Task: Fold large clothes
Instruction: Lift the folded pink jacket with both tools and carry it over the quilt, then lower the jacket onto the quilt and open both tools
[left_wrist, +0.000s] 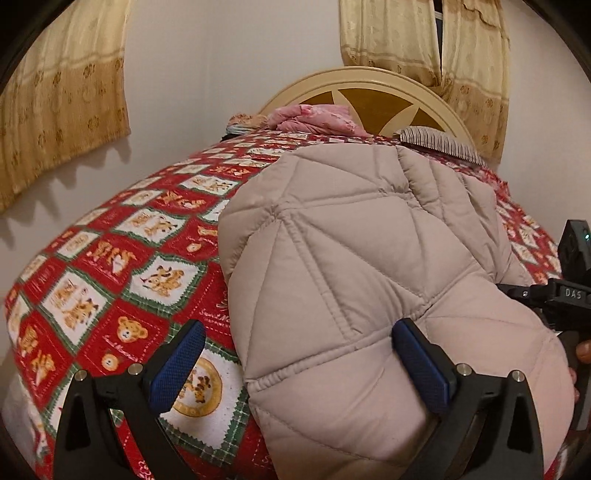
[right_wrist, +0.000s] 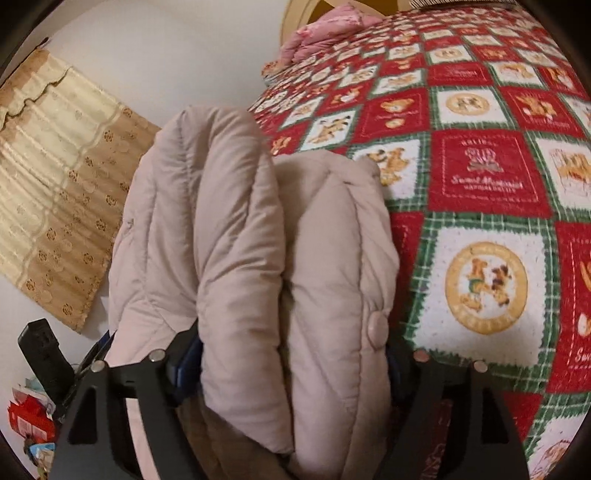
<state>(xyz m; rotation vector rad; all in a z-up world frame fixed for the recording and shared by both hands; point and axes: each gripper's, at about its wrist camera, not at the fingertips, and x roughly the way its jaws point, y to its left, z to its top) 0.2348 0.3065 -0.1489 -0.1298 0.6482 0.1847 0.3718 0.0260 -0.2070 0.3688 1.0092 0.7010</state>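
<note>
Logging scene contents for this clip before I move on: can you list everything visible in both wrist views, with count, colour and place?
Quilted coat: one, pale beige-pink, folded on the near part of the bed.
Bedspread: one, red, green and white teddy-bear patchwork, covering the bed.
Headboard: one, cream and gold, arched, at the far end.
Pink bedding: one bundle, by the headboard.
Striped cloth: one, dark and white, right of the pink bundle.
Curtains: two, cream-gold, on the wall.
Clutter: red and mixed colours, on the floor, too small to identify.
Left gripper: black with blue pads, open, over the coat's left edge.
Right gripper: black, the coat's bulk between its fingers; grip unclear.
</note>
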